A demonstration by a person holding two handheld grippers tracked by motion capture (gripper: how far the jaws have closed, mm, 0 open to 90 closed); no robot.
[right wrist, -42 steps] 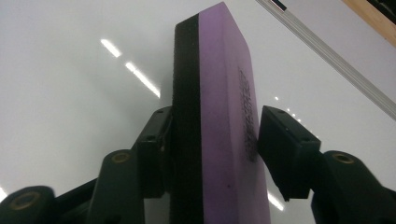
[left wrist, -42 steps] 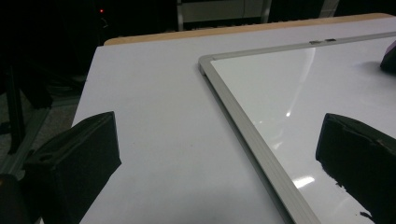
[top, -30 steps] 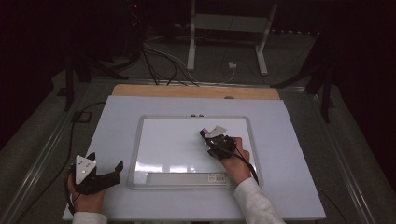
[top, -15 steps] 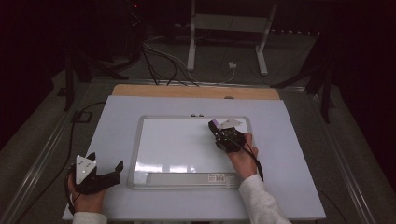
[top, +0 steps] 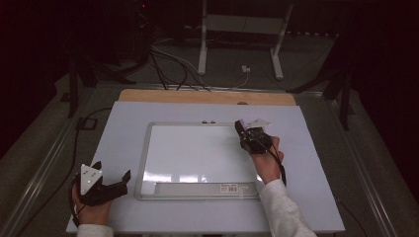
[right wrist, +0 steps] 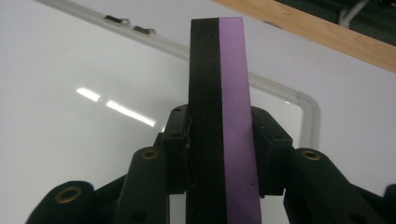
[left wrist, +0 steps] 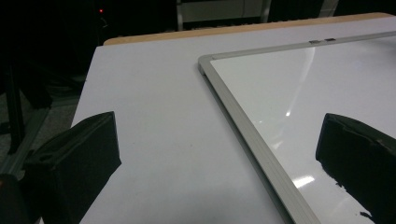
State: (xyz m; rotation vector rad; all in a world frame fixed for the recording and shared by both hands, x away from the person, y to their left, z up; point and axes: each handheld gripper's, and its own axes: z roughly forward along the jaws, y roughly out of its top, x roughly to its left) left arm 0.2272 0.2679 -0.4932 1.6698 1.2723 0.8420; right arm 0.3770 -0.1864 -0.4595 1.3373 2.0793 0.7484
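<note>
R gripper (top: pixel 245 129) is clamped on an eraser (right wrist: pixel 223 116), a flat block w/ 1 black felt side and 1 purple side, standing on edge between the jaws and sticking out past the tips. In the right gripper view both pads press flat against the block's 2 faces, black side on the left of that pic, purple on the right. The eraser sits over the whiteboard (top: pixel 197 153) near its far right corner; can't tell if its end touches the board surface or hangs just above. The person's R hand (top: pixel 267 160) comes in from the bottom, white sleeve behind it, cable trailing along the wrist.

L gripper (top: pixel 111 180) rests on the white table (top: pixel 123 123) off the board's near left corner, well apart from the eraser. Jaws wide, nothing between them; in the left gripper view the 2 black pads (left wrist: pixel 74 163) stand far apart, 1 over bare table, the other over the board's surface, w/ the grey frame (left wrist: pixel 247 135) running between.

Whiteboard lies flat mid-table, surface blank w/ glare spots, a label strip (top: pixel 232 187) along its near edge and 2 small clips (top: pixel 208 122) on the far edge. A wooden strip (top: pixel 207 97) lines the table's far side.
</note>
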